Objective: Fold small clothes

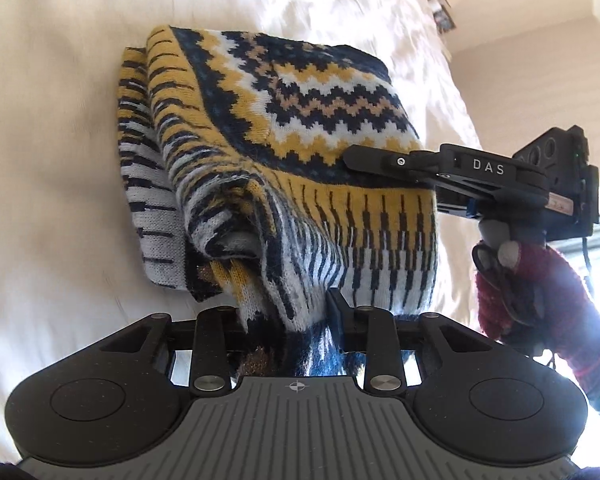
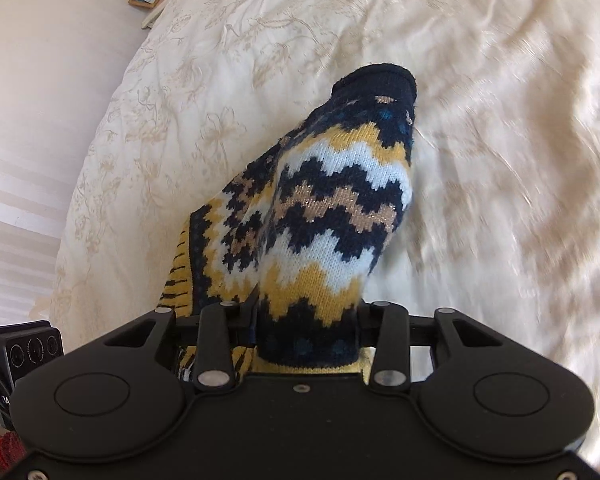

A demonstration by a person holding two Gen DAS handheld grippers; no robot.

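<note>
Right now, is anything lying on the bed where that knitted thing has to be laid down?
Nothing visible. Both claws, the left and the right, are shut on the sweater, and only bare cream bedspread shows around and beyond it. The patch right under the cloth is hidden.

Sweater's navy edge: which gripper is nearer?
Right. The right gripper grips by the zigzag band leading to the navy edge; the left gripper clamps the striped hem at the opposite end.
</note>
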